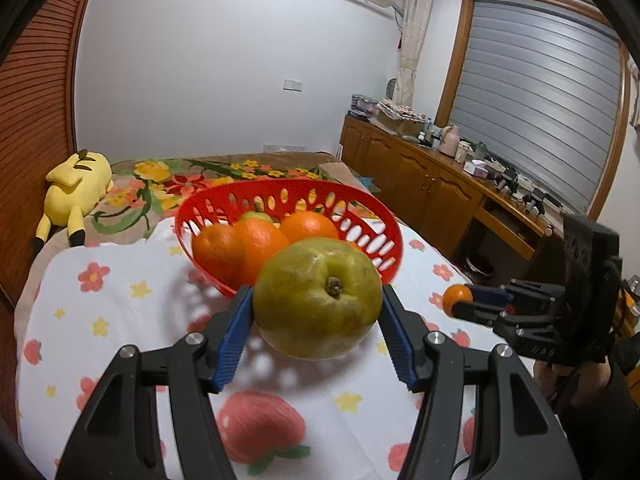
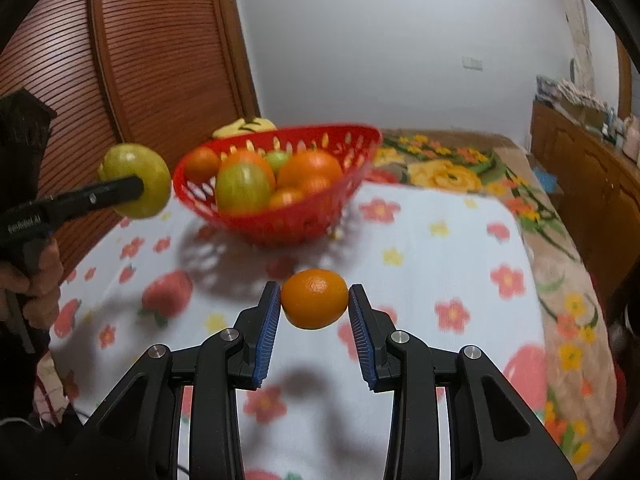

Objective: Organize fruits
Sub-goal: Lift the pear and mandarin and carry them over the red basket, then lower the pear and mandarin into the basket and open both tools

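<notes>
My left gripper [image 1: 318, 300] is shut on a large yellow-green pear [image 1: 318, 298] and holds it above the cloth, just in front of the red basket [image 1: 384, 216]. The basket holds several oranges [image 1: 308, 226] and green fruits [image 2: 242, 186]. My right gripper [image 2: 314, 300] is shut on a small orange [image 2: 315, 298], held above the cloth in front of the basket [image 2: 362, 140]. In the left wrist view the right gripper [image 1: 460, 302] with the small orange [image 1: 456, 296] is to the right of the basket. In the right wrist view the left gripper [image 2: 134, 190] and pear [image 2: 138, 178] are left of the basket.
The basket sits on a white cloth [image 1: 120, 320] printed with flowers and strawberries, over a floral blanket [image 2: 452, 172]. A yellow plush toy [image 1: 76, 188] lies at the back left. A wooden cabinet [image 1: 420, 188] with clutter runs along the right. A slatted wooden door [image 2: 152, 60] is on the left.
</notes>
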Demonstrator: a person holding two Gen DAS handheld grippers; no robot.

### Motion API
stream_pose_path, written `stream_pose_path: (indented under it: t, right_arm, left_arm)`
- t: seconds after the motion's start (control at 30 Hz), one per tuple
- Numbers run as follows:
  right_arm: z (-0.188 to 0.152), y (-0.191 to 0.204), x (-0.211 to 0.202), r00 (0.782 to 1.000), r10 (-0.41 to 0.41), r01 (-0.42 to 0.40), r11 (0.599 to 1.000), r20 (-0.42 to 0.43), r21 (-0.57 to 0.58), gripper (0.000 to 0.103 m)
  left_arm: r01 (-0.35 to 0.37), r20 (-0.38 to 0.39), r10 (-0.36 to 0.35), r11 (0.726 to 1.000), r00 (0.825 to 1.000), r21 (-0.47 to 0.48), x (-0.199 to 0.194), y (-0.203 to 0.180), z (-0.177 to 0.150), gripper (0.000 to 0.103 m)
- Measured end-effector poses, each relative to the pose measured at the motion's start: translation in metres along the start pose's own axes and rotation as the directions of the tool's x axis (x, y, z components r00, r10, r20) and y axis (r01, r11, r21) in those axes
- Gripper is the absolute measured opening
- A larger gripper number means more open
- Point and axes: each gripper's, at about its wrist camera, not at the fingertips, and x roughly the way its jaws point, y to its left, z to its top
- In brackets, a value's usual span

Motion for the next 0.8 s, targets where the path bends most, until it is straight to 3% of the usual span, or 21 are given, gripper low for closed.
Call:
stream_pose_path:
  t: [0.33,0.8]
  right_arm:
    - [0.060,-0.001,0.038,0.999,0.031,-0.030,0.998,0.020,-0.063,0.034]
    - [0.084,-0.018,0.092,0.998,0.046,-0.048,0.996,-0.033,-0.081,0.035]
  left_arm:
    - [-0.041,0.010,0.041,0.999,0.999,0.004,0.028,0.016,0.033,0.060]
    - [-0.065,-0.047,0.067,0.997,0.997,0.045,0.087,0.020,0.068,0.060]
